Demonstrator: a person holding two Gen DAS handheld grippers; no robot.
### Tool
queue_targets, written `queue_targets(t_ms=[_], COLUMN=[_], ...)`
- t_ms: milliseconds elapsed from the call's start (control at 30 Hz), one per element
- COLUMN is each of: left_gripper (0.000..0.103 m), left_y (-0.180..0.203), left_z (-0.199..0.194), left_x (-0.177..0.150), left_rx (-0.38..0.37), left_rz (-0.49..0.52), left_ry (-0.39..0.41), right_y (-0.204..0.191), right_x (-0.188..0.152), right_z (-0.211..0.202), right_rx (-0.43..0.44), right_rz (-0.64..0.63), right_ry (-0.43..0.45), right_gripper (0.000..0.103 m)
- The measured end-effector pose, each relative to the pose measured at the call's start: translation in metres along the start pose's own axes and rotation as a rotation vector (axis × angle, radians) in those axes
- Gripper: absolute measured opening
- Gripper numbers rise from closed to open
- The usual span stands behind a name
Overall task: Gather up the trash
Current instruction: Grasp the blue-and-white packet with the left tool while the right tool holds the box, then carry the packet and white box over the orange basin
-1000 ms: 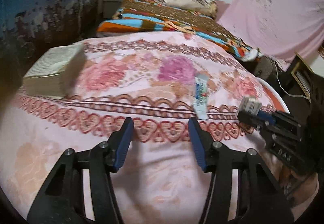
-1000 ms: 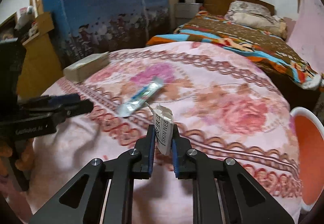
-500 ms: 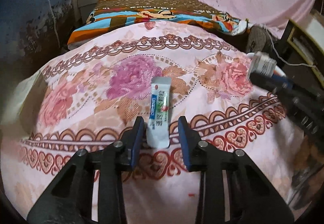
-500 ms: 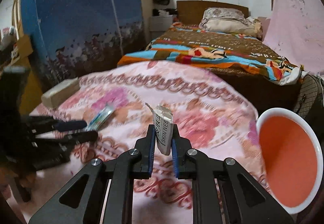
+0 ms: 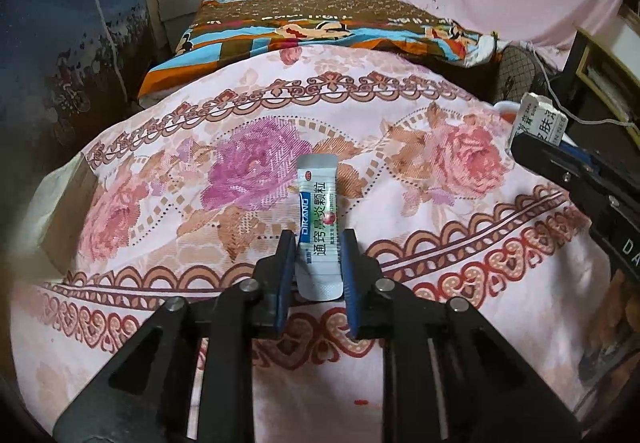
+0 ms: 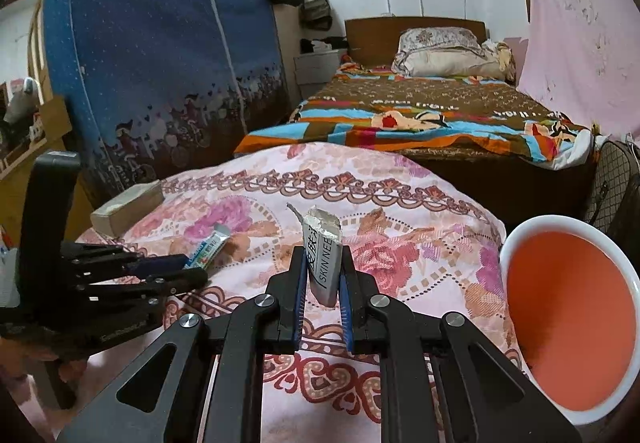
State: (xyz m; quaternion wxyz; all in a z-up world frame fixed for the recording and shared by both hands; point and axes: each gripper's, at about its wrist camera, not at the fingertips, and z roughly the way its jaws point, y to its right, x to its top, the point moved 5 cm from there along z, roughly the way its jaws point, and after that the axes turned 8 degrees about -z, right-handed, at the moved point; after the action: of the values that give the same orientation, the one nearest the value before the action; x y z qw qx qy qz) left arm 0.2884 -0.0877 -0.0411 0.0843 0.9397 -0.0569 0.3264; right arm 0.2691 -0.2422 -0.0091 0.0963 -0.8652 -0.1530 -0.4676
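Observation:
A white-and-blue medicine sachet (image 5: 318,227) lies on the pink floral cloth (image 5: 248,131). My left gripper (image 5: 318,247) has its jaws closed against the sachet's two sides at its near end. The sachet also shows in the right wrist view (image 6: 210,245), with the left gripper (image 6: 188,271) at it. My right gripper (image 6: 324,275) is shut on a torn grey "SKIN NEED" wrapper (image 6: 322,257), held upright above the cloth. That wrapper shows at the right in the left wrist view (image 5: 538,123).
A white bin with an orange inside (image 6: 568,311) stands at the cloth's right edge. A tan box (image 6: 128,207) lies at the far left of the cloth. A bed with a patterned blanket (image 6: 420,119) is behind.
My left gripper moved up to the sachet and closed its jaws from wide open onto it. My right gripper, still holding the wrapper, swung right toward the bin.

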Motion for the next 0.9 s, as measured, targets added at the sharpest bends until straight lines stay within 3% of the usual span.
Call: queue_targets(t_ms=[167, 367, 633, 900], left_gripper=[0.007, 0.007, 0.007, 0.007], left_y=[0.008, 0.024, 0.063, 0.113], left_z=[-0.011, -0.047, -0.09, -0.11], left_x=[0.002, 0.015, 0.033, 0.036], left_rx=[-0.043, -0.128, -0.224, -0.278], left_rz=[-0.027, -0.039, 0.011, 0.147], left_ry=[0.061, 0.239, 0.453, 0.586], right_y=[-0.001, 0.005, 0.027, 0.05], right_x=[0.001, 0.005, 0.012, 0.009], right_z=[-0.011, -0.035, -0.09, -0.128], right_rx=[0.002, -0.023, -0.158, -0.317], right_rz=[-0.007, 0.004, -0.006, -0.01], right_ry=[0.054, 0.17, 0.424, 0.577], right_gripper=[0.013, 0.013, 0.013, 0.013])
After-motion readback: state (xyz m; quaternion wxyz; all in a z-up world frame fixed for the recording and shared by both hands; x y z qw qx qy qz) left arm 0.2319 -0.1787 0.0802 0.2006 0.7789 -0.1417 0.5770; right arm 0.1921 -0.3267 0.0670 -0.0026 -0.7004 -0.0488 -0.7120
